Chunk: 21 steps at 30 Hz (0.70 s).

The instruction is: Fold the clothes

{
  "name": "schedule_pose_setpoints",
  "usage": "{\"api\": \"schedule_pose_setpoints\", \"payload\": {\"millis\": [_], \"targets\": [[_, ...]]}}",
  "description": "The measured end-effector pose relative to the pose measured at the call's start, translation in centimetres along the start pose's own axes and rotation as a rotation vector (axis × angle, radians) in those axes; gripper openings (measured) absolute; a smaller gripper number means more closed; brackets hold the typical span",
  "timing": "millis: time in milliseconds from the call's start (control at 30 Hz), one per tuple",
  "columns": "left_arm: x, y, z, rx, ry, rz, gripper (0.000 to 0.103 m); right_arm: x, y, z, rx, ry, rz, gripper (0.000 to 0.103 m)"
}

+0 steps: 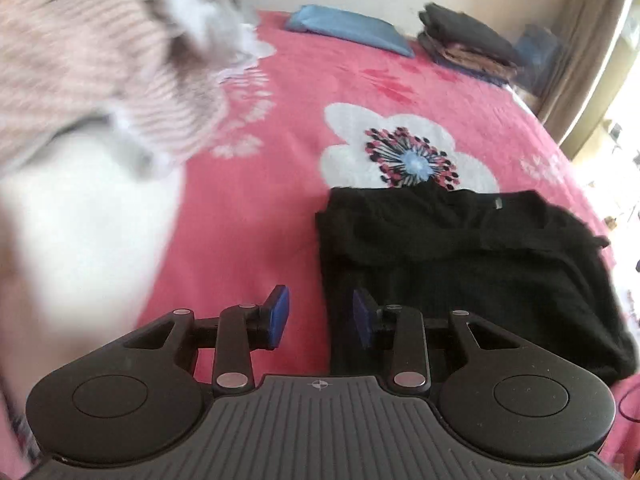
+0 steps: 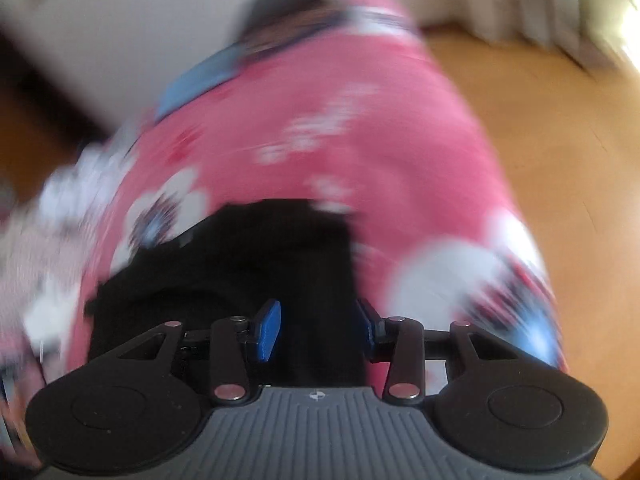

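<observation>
A folded black garment (image 1: pixel 460 264) lies on the pink flowered bed cover (image 1: pixel 248 240). My left gripper (image 1: pixel 320 316) is open and empty above the garment's left edge, its right pad over the black cloth. The right wrist view is blurred by motion. There my right gripper (image 2: pixel 318 330) is open and empty over the black garment's (image 2: pixel 224 264) right edge. A heap of striped pink and white clothes (image 1: pixel 88 64) lies blurred at the left of the bed.
A stack of folded dark and brown clothes (image 1: pixel 468 44) and a blue folded piece (image 1: pixel 348 28) sit at the bed's far end. A curtain (image 1: pixel 588 40) hangs at the right. Wooden floor (image 2: pixel 560 128) lies beside the bed.
</observation>
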State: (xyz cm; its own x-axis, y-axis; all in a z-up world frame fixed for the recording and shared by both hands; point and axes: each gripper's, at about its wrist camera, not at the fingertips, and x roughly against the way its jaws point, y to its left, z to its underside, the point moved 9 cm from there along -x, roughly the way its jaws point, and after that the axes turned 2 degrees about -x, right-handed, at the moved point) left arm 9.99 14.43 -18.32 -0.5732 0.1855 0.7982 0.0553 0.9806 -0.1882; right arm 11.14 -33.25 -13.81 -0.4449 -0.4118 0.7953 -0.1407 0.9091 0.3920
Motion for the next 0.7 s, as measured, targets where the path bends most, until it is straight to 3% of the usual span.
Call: {"api": "schedule_pose_setpoints", "payload": {"millis": [67, 167, 300, 433, 633, 700], "targets": [[-2.1, -0.6, -0.5, 0.079, 0.016, 0.057, 0.035, -2.3, 3.9, -0.8, 0.145, 0.034, -0.02, 0.039], [-3.4, 0.0, -1.6, 0.189, -0.013, 0.098, 0.035, -3.7, 5.8, -1.9, 0.229, 0.017, -0.011, 0.039], [-3.7, 1.1, -2.3, 0.243, -0.027, 0.132, 0.037, -3.8, 1.4, -4.0, -0.056, -0.03, 0.002, 0.04], [-4.7, 2.3, -2.4, 0.296, 0.012, 0.139, 0.048, -4.0, -5.2, -4.7, -0.363, -0.051, 0.002, 0.041], [-6.3, 3.4, -2.1, 0.412, 0.056, 0.173, 0.048, -6.1, -10.1, -4.0, -0.627, 0.001, -0.03, 0.041], [-6.4, 3.6, -2.2, 0.421, 0.055, 0.173, 0.045, -6.5, -10.4, -3.9, -0.652, 0.015, -0.055, 0.041]]}}
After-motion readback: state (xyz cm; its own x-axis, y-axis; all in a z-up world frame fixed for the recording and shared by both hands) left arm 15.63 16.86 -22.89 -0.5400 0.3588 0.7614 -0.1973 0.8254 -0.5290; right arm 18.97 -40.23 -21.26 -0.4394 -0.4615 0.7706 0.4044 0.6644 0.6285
